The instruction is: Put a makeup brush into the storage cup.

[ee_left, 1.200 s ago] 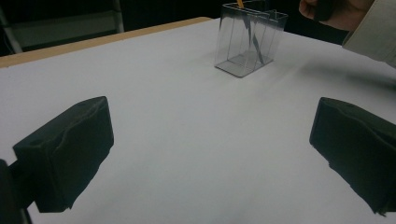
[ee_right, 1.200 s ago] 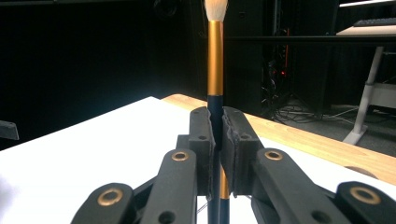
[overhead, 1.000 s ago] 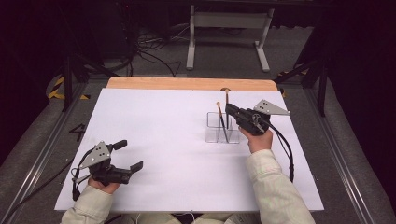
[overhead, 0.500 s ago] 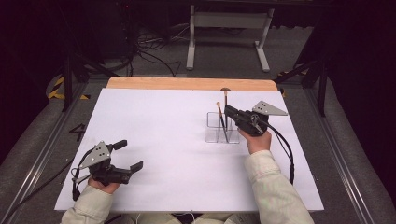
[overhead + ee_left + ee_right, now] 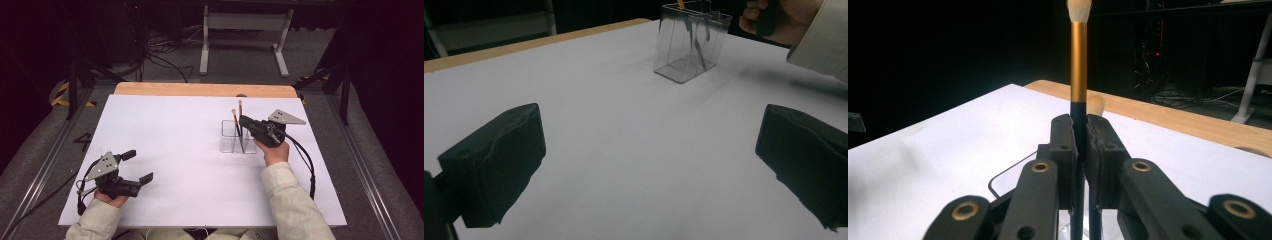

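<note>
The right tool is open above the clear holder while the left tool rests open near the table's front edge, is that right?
Not quite: the right tool is shut on a brush, as the right gripper view shows. The rest holds: it is above the clear holder, and the left tool rests open near the table's front edge.

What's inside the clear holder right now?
Two brushes stand in the clear holder. The right gripper is shut on one brush; a second brush stands beside it. Their lower ends are blurred through the plastic.
</note>
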Demonstrator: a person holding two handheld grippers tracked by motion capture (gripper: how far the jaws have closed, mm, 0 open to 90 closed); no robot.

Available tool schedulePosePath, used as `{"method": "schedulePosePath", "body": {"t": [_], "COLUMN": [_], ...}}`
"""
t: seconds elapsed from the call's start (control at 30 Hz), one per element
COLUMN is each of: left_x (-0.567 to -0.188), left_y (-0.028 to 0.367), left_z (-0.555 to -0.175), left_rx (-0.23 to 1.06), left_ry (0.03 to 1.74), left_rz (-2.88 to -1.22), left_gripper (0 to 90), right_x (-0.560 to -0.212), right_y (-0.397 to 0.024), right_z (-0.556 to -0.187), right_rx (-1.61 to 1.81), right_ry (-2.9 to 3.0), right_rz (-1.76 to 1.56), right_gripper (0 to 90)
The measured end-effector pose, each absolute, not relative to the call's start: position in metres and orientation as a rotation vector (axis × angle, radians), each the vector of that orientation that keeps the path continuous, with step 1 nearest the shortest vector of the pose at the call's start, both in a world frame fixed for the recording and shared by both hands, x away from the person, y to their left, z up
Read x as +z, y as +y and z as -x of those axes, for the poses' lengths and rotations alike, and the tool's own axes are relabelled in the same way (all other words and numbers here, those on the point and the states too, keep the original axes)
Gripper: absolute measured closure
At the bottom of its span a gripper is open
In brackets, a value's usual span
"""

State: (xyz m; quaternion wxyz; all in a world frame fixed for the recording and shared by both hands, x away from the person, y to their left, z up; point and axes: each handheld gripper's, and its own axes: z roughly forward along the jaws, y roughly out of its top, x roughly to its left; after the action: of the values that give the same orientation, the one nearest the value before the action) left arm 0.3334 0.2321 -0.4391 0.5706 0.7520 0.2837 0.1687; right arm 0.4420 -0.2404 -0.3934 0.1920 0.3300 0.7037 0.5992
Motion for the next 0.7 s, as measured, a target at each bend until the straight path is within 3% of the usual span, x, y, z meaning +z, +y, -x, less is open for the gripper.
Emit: {"method": "schedulePosePath", "body": {"t": [0.2,0.4,0.7], "left_x": [-0.439,-0.439,-0.439], "left_y": [0.232,0.232,0.232], "left_z": [-0.333,-0.334,-0.333], "left_rx": [0.392,0.395,0.394], "left_ry": [0.668,0.669,0.669], "left_rz": [-1.761,-1.762,-1.761], "left_gripper": [0.3,0.3,0.3], "right_x": [-0.394,-0.388,-0.373], "right_y": [-0.242,-0.249,-0.261], "right_z": [-0.442,-0.441,-0.43], "right_rx": [1.674,1.699,1.699], "right_ry": [1.982,1.94,1.924], "right_rz": [-0.936,-0.991,-0.982], "right_gripper": [81.1,48.6,25.0]}}
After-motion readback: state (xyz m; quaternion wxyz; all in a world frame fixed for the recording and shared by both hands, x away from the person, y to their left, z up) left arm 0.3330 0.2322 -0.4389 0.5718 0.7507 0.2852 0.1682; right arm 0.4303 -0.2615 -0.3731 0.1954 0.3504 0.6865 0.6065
